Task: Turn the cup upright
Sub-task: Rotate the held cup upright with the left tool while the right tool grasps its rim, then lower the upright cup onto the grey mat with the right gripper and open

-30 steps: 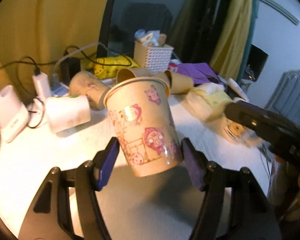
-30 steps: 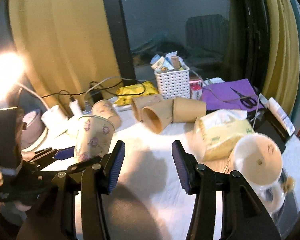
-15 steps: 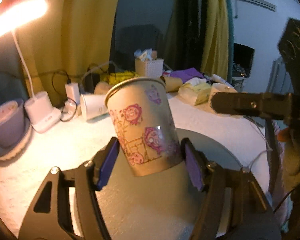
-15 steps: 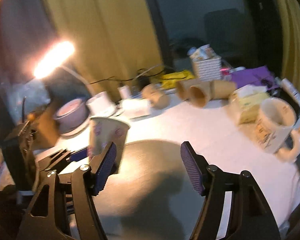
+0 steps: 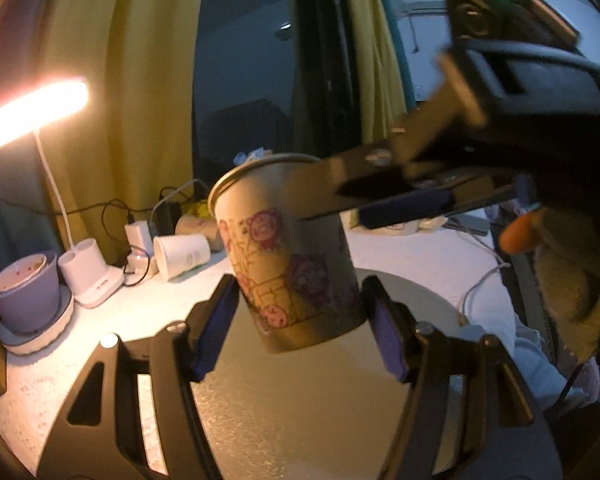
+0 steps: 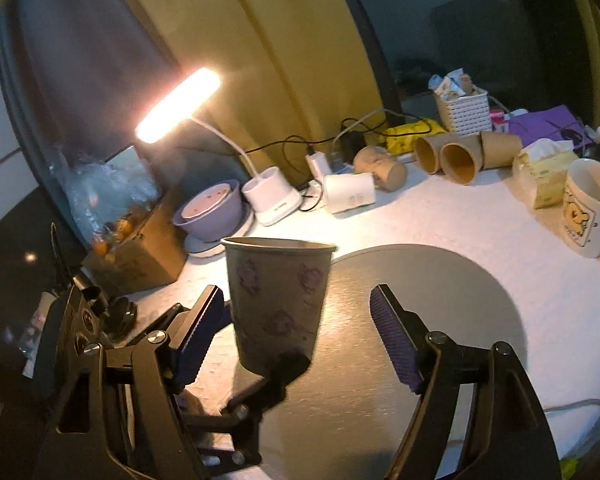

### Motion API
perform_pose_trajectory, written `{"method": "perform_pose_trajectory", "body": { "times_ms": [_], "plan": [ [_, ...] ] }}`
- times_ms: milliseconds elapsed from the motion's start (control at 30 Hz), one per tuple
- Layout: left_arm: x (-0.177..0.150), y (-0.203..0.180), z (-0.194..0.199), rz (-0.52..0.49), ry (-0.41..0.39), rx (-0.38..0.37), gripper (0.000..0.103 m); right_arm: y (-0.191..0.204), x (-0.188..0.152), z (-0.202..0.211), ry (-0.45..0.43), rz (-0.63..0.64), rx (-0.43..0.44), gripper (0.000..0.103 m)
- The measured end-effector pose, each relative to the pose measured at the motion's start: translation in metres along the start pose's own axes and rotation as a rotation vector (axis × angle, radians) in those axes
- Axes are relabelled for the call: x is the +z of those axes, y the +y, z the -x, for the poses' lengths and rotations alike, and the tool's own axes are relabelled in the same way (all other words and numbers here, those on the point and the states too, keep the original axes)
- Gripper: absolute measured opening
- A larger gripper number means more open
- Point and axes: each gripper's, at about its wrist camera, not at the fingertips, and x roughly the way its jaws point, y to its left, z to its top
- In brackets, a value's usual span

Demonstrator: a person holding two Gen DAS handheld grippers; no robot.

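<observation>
A paper cup with pink cartoon prints (image 5: 288, 256) stands mouth up, slightly tilted, held between the blue pads of my left gripper (image 5: 300, 320), above a grey round mat (image 5: 308, 412). The right wrist view shows the same cup (image 6: 278, 304) over the mat (image 6: 440, 304), with the left gripper's fingers (image 6: 276, 376) clamped low on it. My right gripper (image 6: 300, 340) is open, its pads on either side of the cup without touching it. In the left wrist view the right gripper's finger (image 5: 404, 204) crosses in front of the cup's upper right.
A lit desk lamp (image 6: 180, 104), a purple bowl (image 6: 212, 212), a lying white cup (image 6: 350, 196), several lying brown paper cups (image 6: 456, 158), a white basket (image 6: 464, 110), a tissue pack (image 6: 544, 172) and a white mug (image 6: 588, 212) ring the white table (image 6: 440, 220).
Both grippers have drawn back towards the near side of the table. The cup stays in the left gripper, now over the grey mat, and the open right gripper has come around it.
</observation>
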Motion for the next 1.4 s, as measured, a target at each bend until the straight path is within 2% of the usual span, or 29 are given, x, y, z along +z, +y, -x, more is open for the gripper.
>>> {"method": "perform_pose_trajectory", "body": {
  "times_ms": [267, 333, 400, 433, 667, 733, 767, 900, 1033, 1233, 1400],
  "plan": [
    [-0.004, -0.021, 0.008, -0.079, -0.037, -0.049, 0.065, -0.006, 0.0, -0.007, 0.03, -0.03, 0.049, 0.078],
    [-0.004, -0.02, 0.006, -0.078, -0.031, -0.052, 0.065, -0.009, 0.0, -0.009, 0.038, -0.04, 0.057, 0.078],
    [-0.004, -0.018, 0.004, -0.07, -0.023, -0.055, 0.065, -0.01, 0.0, -0.009, 0.042, -0.04, 0.065, 0.07],
    [-0.004, -0.017, 0.003, -0.067, -0.019, -0.056, 0.065, -0.01, 0.0, -0.01, 0.046, -0.037, 0.067, 0.069],
    [-0.005, -0.014, -0.003, -0.015, 0.042, -0.042, 0.068, -0.012, 0.003, -0.021, 0.068, -0.027, 0.067, 0.069],
    [-0.008, -0.008, -0.009, 0.023, 0.079, -0.046, 0.075, -0.015, 0.006, -0.025, 0.057, -0.021, 0.039, 0.069],
    [-0.009, -0.005, -0.012, 0.045, 0.101, -0.045, 0.075, -0.016, 0.007, -0.026, 0.051, -0.018, 0.024, 0.069],
    [-0.015, 0.016, -0.023, 0.161, 0.171, -0.046, 0.075, -0.026, 0.008, -0.042, 0.009, 0.031, -0.146, 0.069],
    [-0.022, 0.031, -0.031, 0.243, 0.219, -0.05, 0.075, -0.045, 0.004, -0.061, 0.006, 0.037, -0.223, 0.069],
    [-0.029, 0.048, -0.037, 0.341, 0.262, -0.042, 0.075, -0.054, -0.001, -0.083, -0.006, 0.115, -0.319, 0.069],
    [-0.032, 0.055, -0.038, 0.374, 0.271, -0.021, 0.075, -0.05, -0.007, -0.091, -0.022, 0.179, -0.385, 0.069]
  ]
}}
